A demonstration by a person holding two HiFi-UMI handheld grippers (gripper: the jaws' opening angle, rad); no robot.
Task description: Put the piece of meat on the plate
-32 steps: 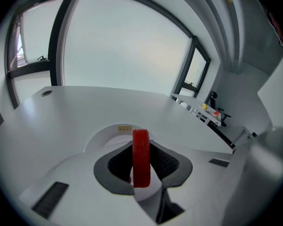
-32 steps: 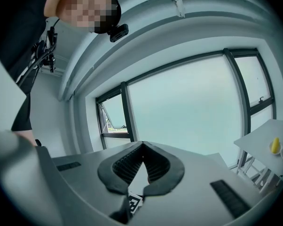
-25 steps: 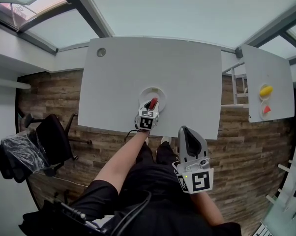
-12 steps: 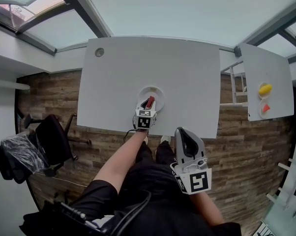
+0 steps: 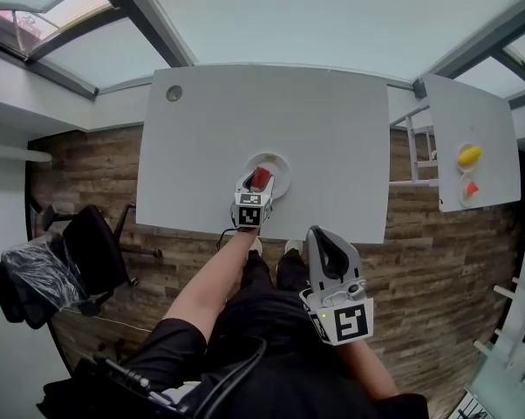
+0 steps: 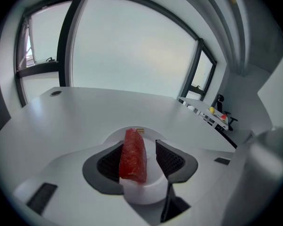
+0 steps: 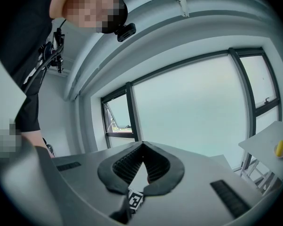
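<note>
White table (image 5: 271,120) stands on a floor of wood planks (image 5: 437,269), with large windows behind it. On the table, close to its near edge, there is a round white plate (image 5: 284,175).

The left gripper (image 6: 140,149) is over this plate and points down at an angle. Its jaws have just been opening, and they are now apart. Between the fingers stands the piece of meat (image 6: 133,155), a red wedge on its narrow side, with its lower end on the plate. It is close against the left pad (image 6: 111,161); whether it really touches it I cannot tell. Between the meat and the right pad (image 6: 169,159) there is a clear gap, so the fingers do not press on it.

The right gripper (image 7: 142,144) is held near the person's body, on the near side of the table edge and well apart from the plate. Its fingers are closed tip to tip, with nothing between them.

Far to the right of both grippers there is a second white table (image 5: 472,112), with a yellow thing (image 5: 469,156) and a red thing (image 5: 472,189) on it.
</note>
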